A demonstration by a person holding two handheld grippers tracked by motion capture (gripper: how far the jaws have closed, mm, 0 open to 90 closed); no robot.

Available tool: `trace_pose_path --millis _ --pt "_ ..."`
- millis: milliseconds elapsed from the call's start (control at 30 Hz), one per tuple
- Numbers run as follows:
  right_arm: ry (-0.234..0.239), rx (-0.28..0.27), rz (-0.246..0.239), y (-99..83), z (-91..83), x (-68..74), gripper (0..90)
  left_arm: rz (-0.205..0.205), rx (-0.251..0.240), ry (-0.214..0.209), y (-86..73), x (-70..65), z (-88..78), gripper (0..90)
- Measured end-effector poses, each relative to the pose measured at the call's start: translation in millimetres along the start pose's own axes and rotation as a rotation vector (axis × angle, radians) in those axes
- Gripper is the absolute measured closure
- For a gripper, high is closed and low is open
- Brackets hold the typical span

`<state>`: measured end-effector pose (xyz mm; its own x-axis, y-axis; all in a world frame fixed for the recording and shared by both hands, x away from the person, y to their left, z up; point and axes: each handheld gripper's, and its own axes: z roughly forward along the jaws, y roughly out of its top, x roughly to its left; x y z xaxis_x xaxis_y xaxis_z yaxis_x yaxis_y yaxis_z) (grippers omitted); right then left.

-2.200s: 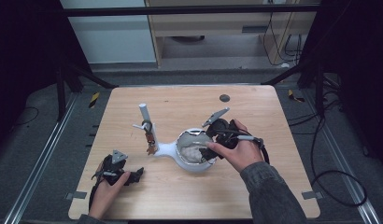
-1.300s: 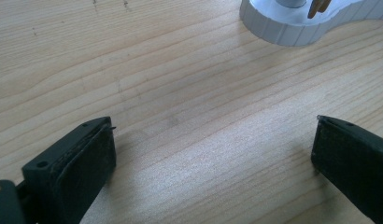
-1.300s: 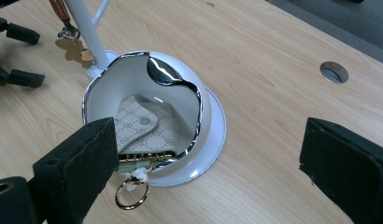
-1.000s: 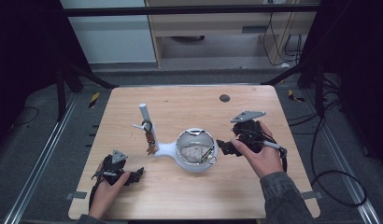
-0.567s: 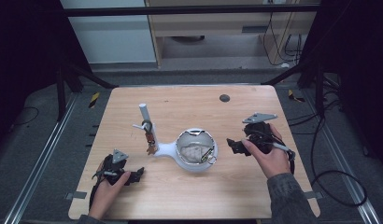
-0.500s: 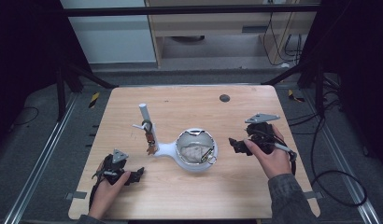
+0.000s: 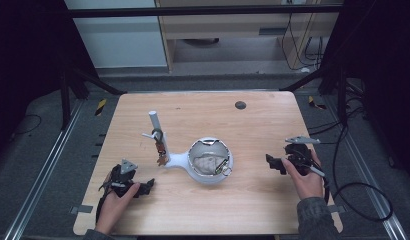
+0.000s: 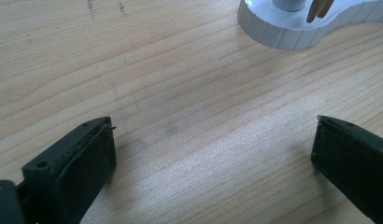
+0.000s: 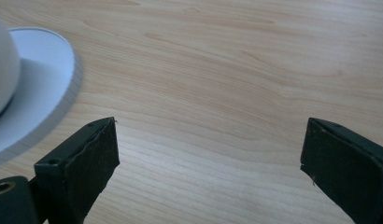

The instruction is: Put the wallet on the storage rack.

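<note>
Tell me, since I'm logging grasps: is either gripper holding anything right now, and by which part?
Nothing is held. The left gripper and the right gripper both stand open over bare table, apart from the white stand.

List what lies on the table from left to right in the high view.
Left hand-held gripper → white post with hanging keys → white bowl-shaped dish → right hand-held gripper.

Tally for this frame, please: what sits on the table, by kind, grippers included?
Grippers: 2, the left gripper and the right gripper, both with jaws open and nothing between them.
White stand with bowl and upright post: 1.
Crumpled pale item in the bowl: 1.
Keys hanging on the post: 1 bunch; single keys too small to count.
Total: 5.
</note>
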<state>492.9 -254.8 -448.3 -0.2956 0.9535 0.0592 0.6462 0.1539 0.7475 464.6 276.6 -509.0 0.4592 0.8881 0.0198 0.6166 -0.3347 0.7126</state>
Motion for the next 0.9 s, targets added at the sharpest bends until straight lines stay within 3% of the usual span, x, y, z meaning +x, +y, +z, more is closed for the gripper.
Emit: trace_pose_path --millis 300,400,533,600,900 --pt "-0.045 0.044 0.052 -15.5 12.5 -15.7 4.6 -0.001 0.000 0.000 0.0 0.0 0.0 0.0" --pt "-0.057 0.062 0.047 -21.7 19.3 -17.4 4.5 0.001 0.002 0.000 0.1 0.0 -0.2 0.0" --pt "-0.089 0.081 0.044 -23.5 23.1 -14.8 5.3 0.000 0.001 0.000 0.0 0.0 0.0 0.0" --pt "-0.065 0.090 0.035 -25.3 26.8 -12.8 4.2 0.000 0.000 0.000 0.0 0.0 0.0 0.0" --pt "-0.077 0.101 0.015 -28.8 37.6 -6.4 4.6 0.000 0.001 0.000 0.0 0.0 0.0 0.0"
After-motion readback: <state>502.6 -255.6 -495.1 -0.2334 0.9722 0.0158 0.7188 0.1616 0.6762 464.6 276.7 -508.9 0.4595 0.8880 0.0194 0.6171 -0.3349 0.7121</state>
